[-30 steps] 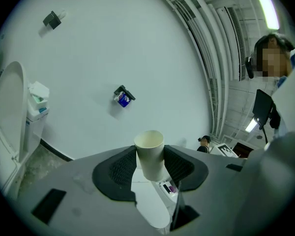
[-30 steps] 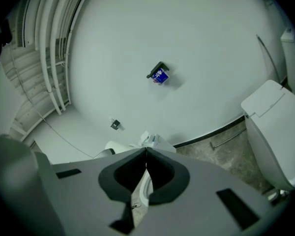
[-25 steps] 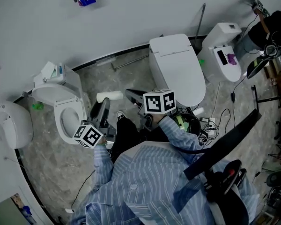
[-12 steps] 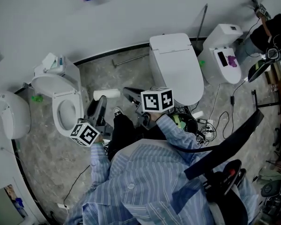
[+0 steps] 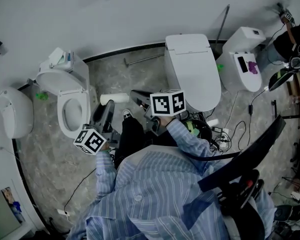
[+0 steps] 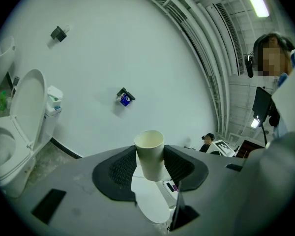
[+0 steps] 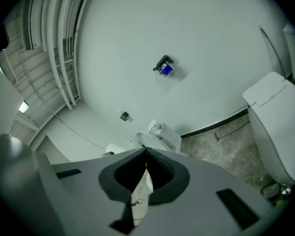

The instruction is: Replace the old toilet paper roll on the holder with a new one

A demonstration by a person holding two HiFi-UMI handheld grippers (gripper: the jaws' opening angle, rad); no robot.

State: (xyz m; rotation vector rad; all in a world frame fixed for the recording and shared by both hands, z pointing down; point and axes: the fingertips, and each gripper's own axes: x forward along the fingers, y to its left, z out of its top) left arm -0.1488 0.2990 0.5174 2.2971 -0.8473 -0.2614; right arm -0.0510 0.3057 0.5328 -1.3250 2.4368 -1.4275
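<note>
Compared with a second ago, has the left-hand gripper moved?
Yes, slightly. In the head view the left gripper, holding the paper roll, sits lower against the open toilet than before: it drifted back from the wall.

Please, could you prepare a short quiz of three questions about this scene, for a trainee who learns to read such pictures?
1. True or false: the right tool is shut, with nothing between its jaws.
2. What does the left tool hold?
3. Where is the roll holder? A: on the wall, ahead of both tools. B: on the floor. C: on a toilet tank.
Key: 1 true. 2 a hollow paper tube, gripped between the jaws. 3 A.
</note>
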